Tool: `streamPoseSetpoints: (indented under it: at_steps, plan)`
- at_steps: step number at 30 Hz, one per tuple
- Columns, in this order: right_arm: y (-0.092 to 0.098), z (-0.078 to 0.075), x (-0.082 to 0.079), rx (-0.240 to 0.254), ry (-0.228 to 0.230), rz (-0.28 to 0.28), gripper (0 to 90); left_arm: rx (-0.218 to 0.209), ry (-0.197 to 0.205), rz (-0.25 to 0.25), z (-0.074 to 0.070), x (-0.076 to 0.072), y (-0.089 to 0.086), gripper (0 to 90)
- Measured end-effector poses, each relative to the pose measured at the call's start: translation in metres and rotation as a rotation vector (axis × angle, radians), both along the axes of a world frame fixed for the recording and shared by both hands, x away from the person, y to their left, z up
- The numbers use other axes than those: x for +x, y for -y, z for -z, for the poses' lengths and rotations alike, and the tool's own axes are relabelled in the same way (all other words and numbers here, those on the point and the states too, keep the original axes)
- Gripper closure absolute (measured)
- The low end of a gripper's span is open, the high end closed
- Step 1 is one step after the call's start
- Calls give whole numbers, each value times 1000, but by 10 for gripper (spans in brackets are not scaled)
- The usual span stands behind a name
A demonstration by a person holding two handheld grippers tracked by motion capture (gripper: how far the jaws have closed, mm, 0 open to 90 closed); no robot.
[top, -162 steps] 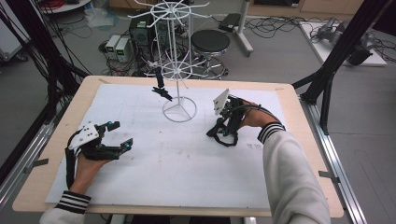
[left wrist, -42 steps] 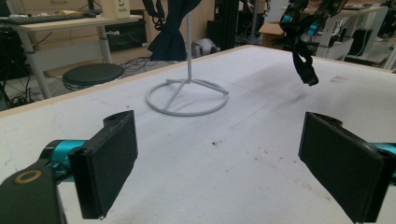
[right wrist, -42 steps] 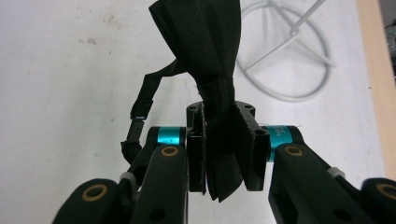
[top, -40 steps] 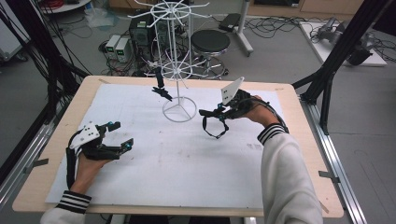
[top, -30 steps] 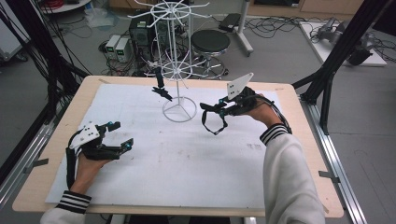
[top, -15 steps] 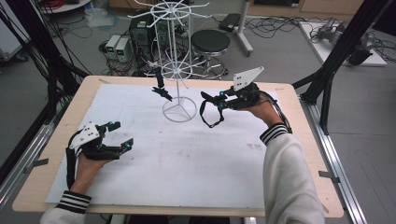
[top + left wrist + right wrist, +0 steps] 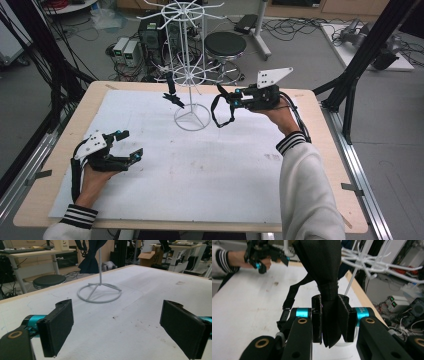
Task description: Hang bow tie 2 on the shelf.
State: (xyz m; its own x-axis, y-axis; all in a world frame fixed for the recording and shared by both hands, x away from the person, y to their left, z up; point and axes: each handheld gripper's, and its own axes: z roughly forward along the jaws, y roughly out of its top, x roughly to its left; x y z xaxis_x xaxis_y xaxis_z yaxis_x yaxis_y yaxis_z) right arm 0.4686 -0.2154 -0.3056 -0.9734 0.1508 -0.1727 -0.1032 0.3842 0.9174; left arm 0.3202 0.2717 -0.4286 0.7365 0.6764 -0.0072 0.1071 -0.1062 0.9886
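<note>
A wooden bench (image 7: 320,165) covered by a white sheet (image 7: 200,170) filled the high view. Near its far edge stood a white wire rack (image 7: 190,65), a tall upright pole on a ring base, with thin arms spreading out in tiers. A dark strap-like item (image 7: 172,92) already hung from one lower arm on the rack's left side.

The right claw (image 7: 231,97) was held above the bench, just right of the rack and pointing left toward it, its jaws clamped together on a black strap (image 7: 220,111). The strap's long axis ran roughly up and down: a loop drooped below the jaws, clear of the sheet. In the right gripper view the pinched black webbing rose upward from between the pads toward the rack's arms.

The left claw (image 7: 131,145) rested low over the sheet at the near left, well apart from the rack, jaws spread wide with nothing between them.
</note>
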Motion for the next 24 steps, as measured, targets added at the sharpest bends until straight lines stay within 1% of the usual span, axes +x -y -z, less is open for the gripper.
streamPoseSetpoints:
  at_steps: [1,2,3,4,7,10,11,16,18,24]
  plan:
    - [1,-1,0,11,-5,3,755,0,1,1,0,0,0,123]
    - [1,-2,0,37,-20,11,754,-2,3,0,0,0,0,123]
    - [1,-3,0,44,-32,20,755,-2,1,0,0,0,0,123]
    - [1,-3,0,44,-32,20,755,-3,3,-1,0,0,0,123]
    - [2,-4,0,65,-43,33,754,-2,0,0,0,0,0,123]
    - [3,-7,2,89,-82,64,754,-2,2,-1,0,0,0,123]
    - [3,-7,2,100,-87,66,755,-5,2,-2,0,0,0,123]
    - [4,-9,2,131,-79,91,755,2,0,2,0,0,0,123]
    - [5,-10,3,143,-69,104,754,2,1,2,0,1,0,123]
    - [7,-11,5,177,-76,139,754,1,-1,4,0,1,0,123]
